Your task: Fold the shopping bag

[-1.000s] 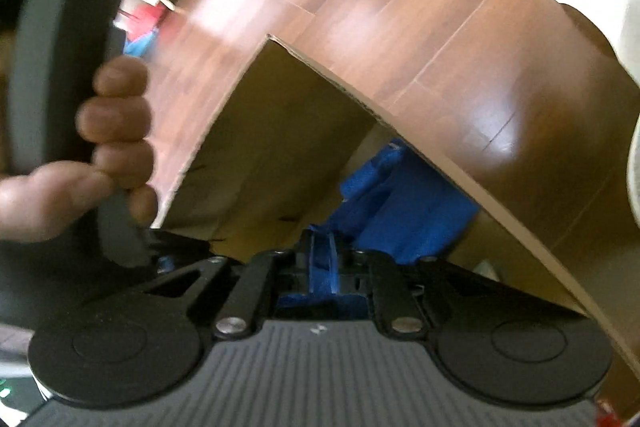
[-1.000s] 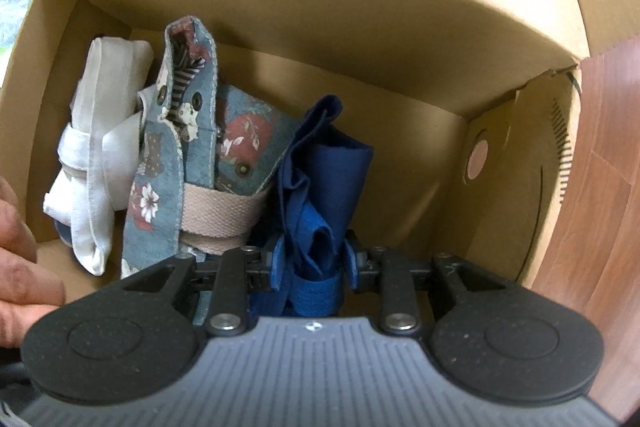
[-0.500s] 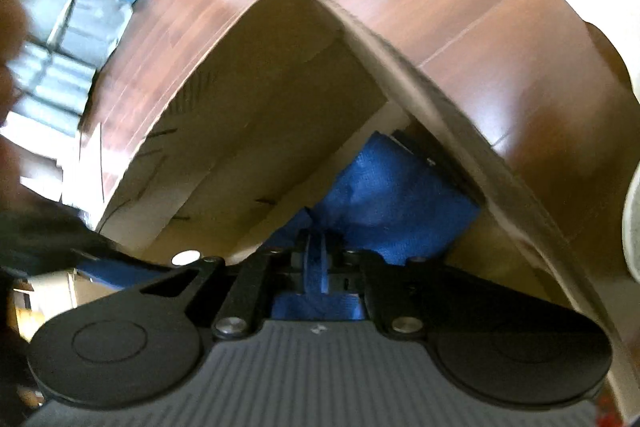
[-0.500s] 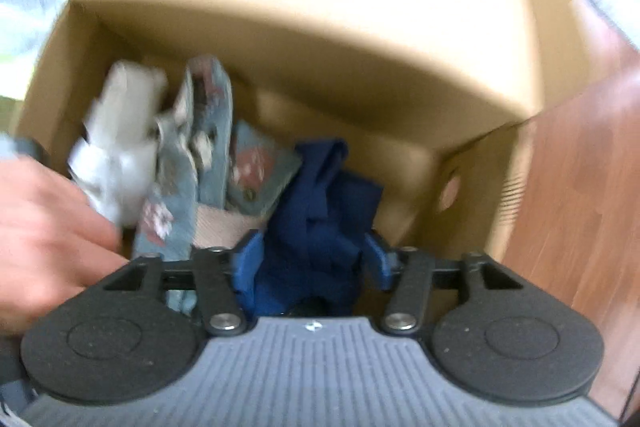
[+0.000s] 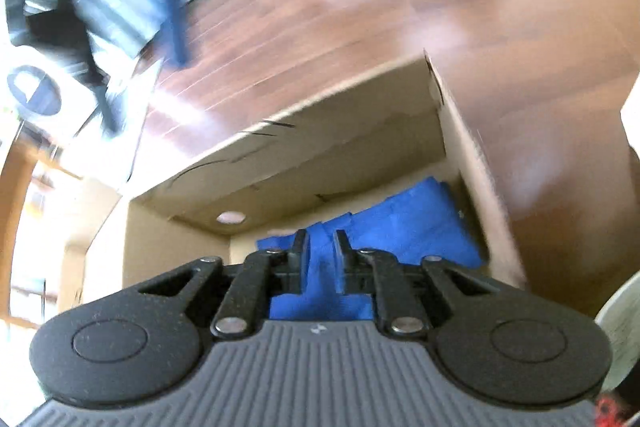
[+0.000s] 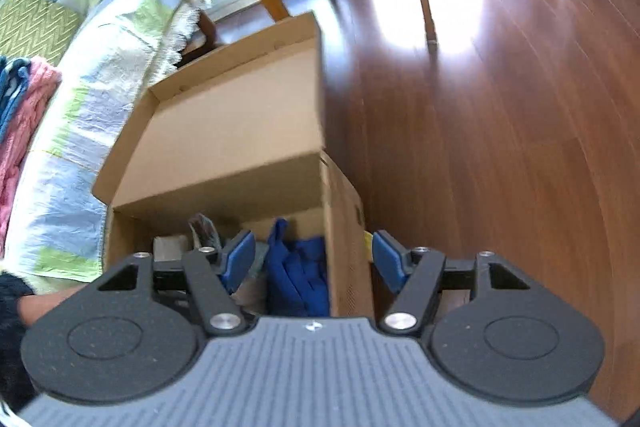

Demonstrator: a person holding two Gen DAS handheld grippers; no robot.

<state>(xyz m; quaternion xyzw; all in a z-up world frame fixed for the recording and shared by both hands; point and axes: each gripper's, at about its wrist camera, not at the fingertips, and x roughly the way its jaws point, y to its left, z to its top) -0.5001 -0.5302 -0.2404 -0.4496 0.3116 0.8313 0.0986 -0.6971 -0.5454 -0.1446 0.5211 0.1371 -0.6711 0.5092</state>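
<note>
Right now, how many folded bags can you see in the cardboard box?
3, possibly more hidden behind the gripper: the blue bag by the right wall of the cardboard box, a patterned bag left of it, and a pale bundle farthest left.

Each claw (image 6: 311,253) has black linkage arms, silver screws, a ribbed grey body and blue pads (image 6: 240,257).

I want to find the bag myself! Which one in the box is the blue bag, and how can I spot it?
Find the cardboard box on the wooden floor, beside the patchwork blanket. Look inside, against the wall nearest the bare floor: the blue bag stands there, bunched up. It is the only plain bright blue thing; the bundles next to it look grey and dull.
</note>
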